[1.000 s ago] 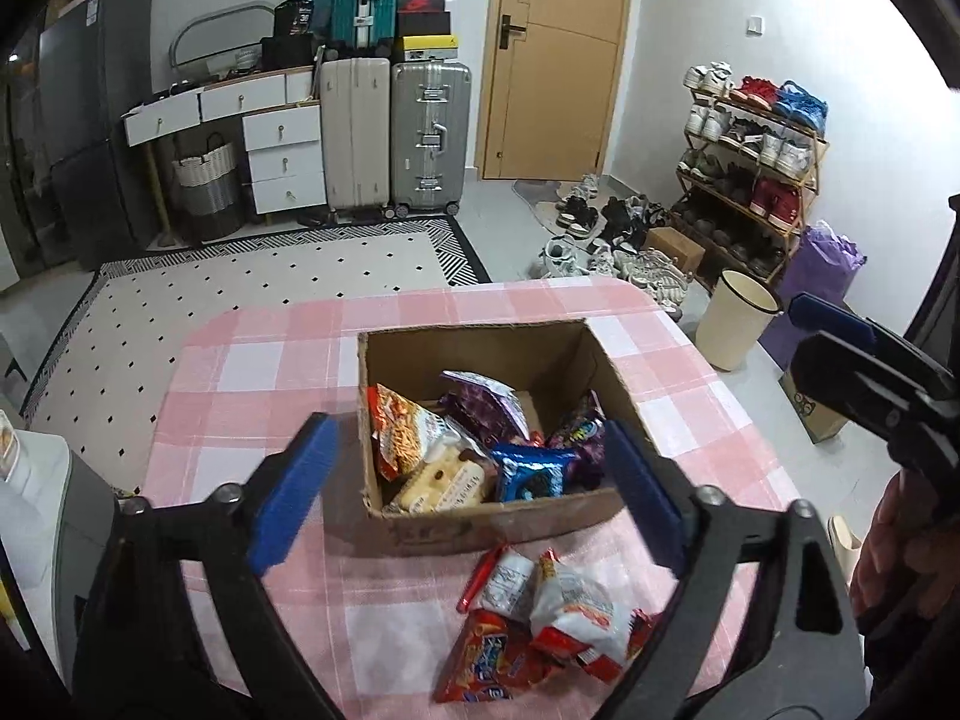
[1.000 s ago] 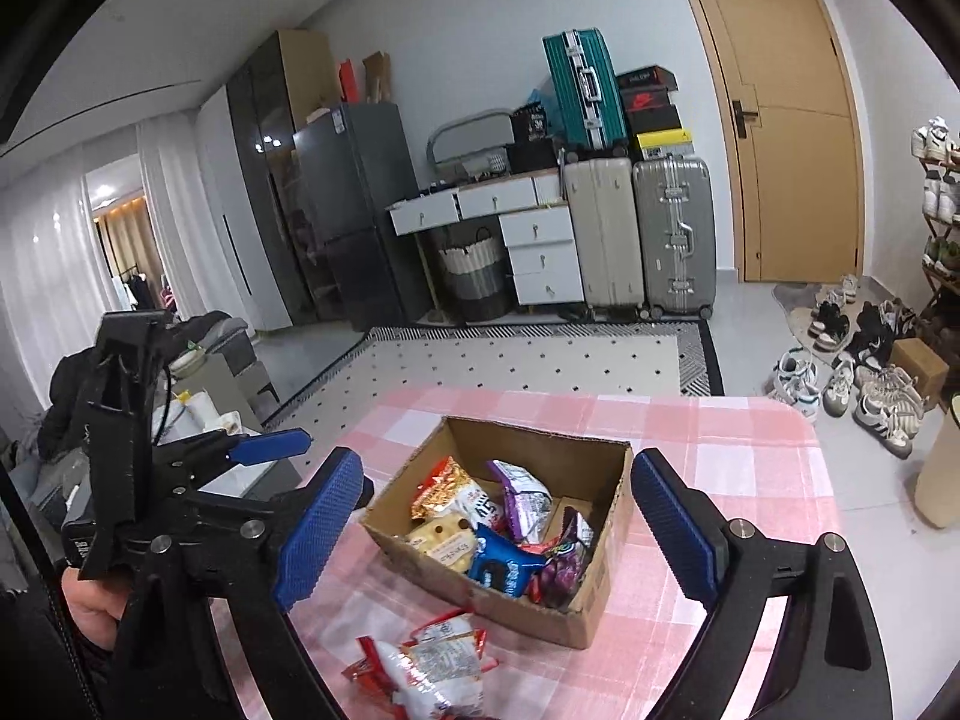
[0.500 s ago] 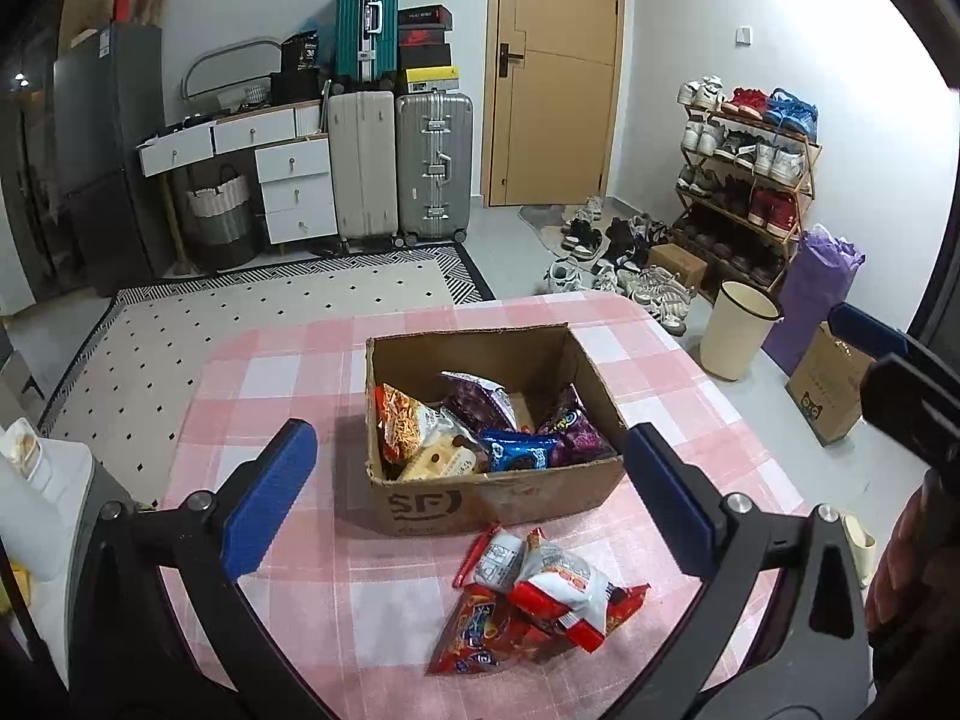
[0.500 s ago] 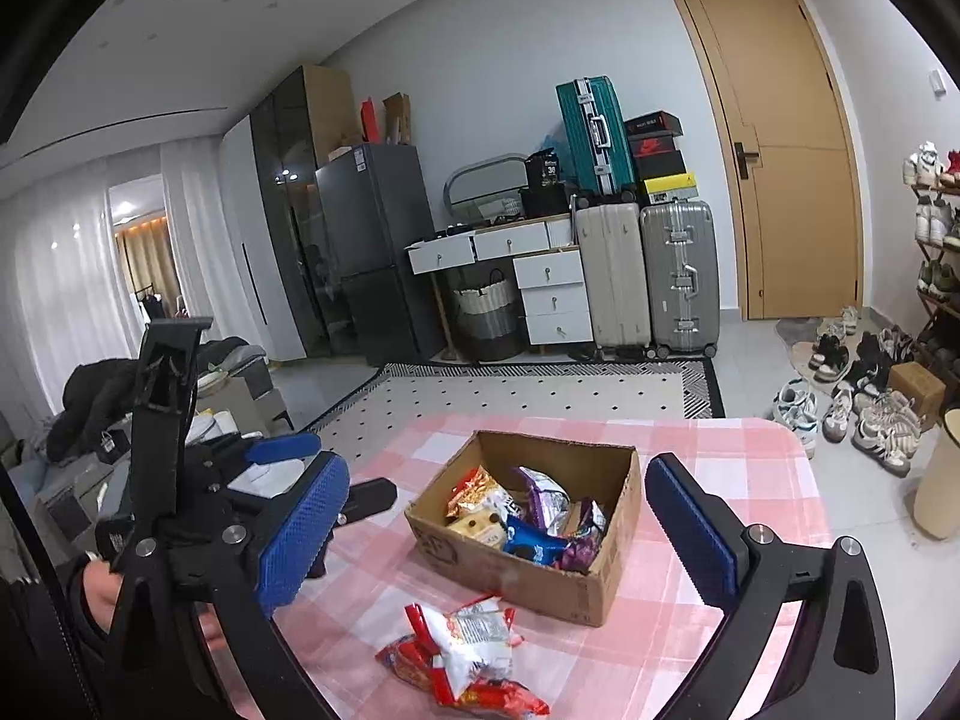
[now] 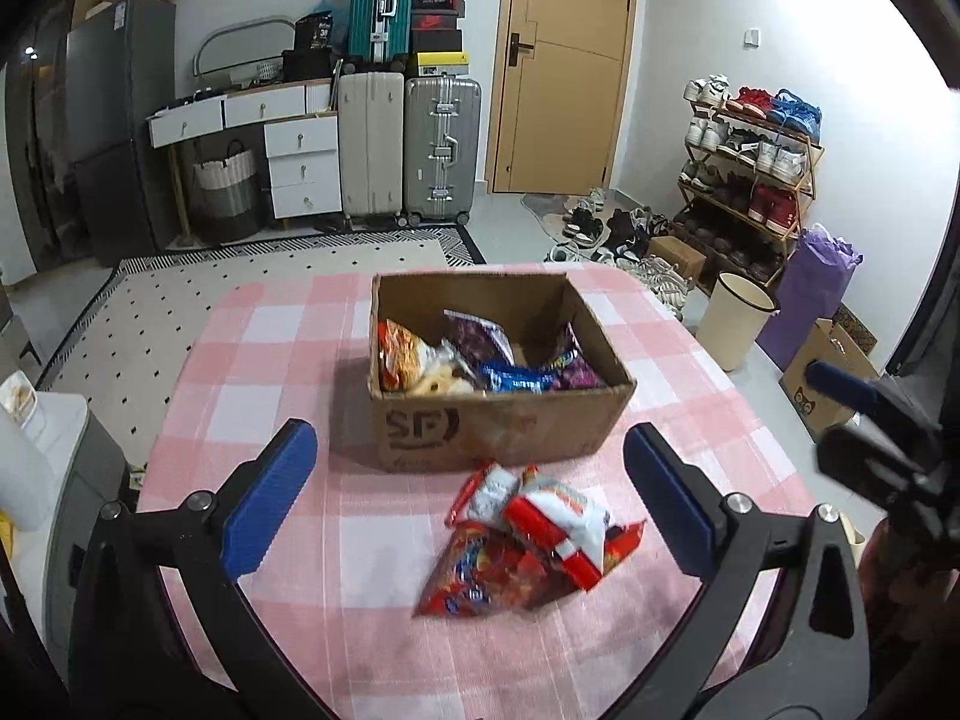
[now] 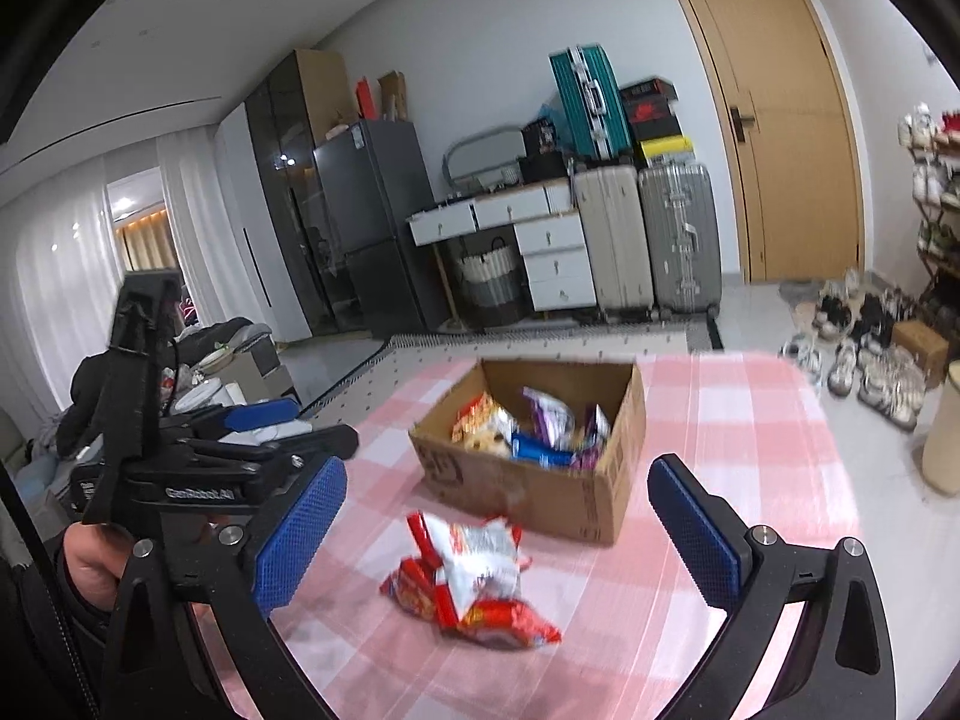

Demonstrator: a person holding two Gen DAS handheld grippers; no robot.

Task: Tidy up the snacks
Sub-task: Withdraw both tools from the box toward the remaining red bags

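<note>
A brown cardboard box [image 5: 498,426] [image 6: 540,492] stands on the pink checked tablecloth and holds several snack packets [image 5: 474,360] [image 6: 528,432]. In front of the box lies a small heap of red and white snack bags [image 5: 528,540] [image 6: 474,576]. My left gripper [image 5: 471,498] hangs open above the table with the heap showing between its blue pads and nothing gripped. My right gripper [image 6: 495,525] is open too, over the near side of the heap, holding nothing. In the right wrist view the left gripper [image 6: 240,438] shows at the left, in a hand.
The table [image 5: 252,360] has rounded far corners. Beyond it lie a spotted rug [image 5: 150,312], suitcases [image 5: 408,144], a door, a shoe rack [image 5: 750,180], loose shoes, a cream bin [image 5: 735,324] and a purple bag. A white appliance [image 5: 36,462] stands at the table's left.
Both grippers have drawn back from the box towards the table's near side and opened a little wider. The heap of red and white bags now shows in full in both views.
</note>
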